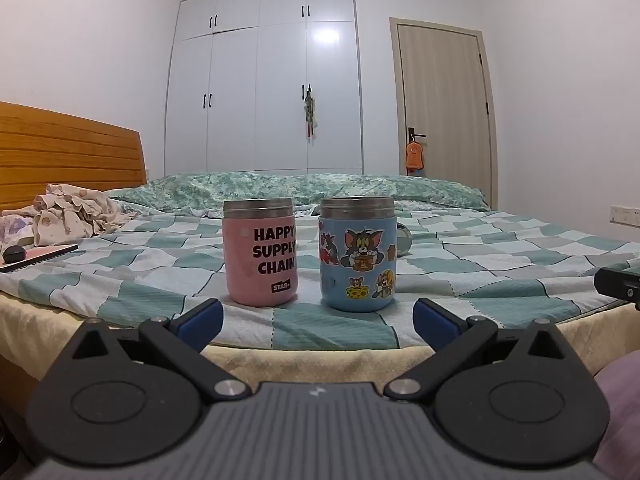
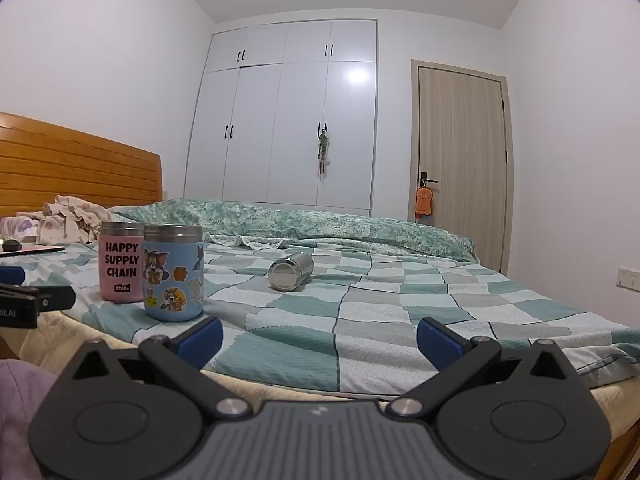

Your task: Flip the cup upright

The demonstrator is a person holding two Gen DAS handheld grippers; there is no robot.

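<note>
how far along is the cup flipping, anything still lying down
Done, by the look of it: the pink cup and the blue cartoon cup stand upright side by side near the bed's edge. In hand: nothing; the left gripper and right gripper are both open and empty. Left: the steel cup lies on its side on the checked bedspread, base toward the camera.

— What lies on the bed besides the cups?
— A crumpled heap of clothes by the wooden headboard, and a flat tablet just in front of that heap.
— And beyond the bed?
— A white wardrobe at its far side; right of it a door with an orange toy hanging from the handle.
</note>
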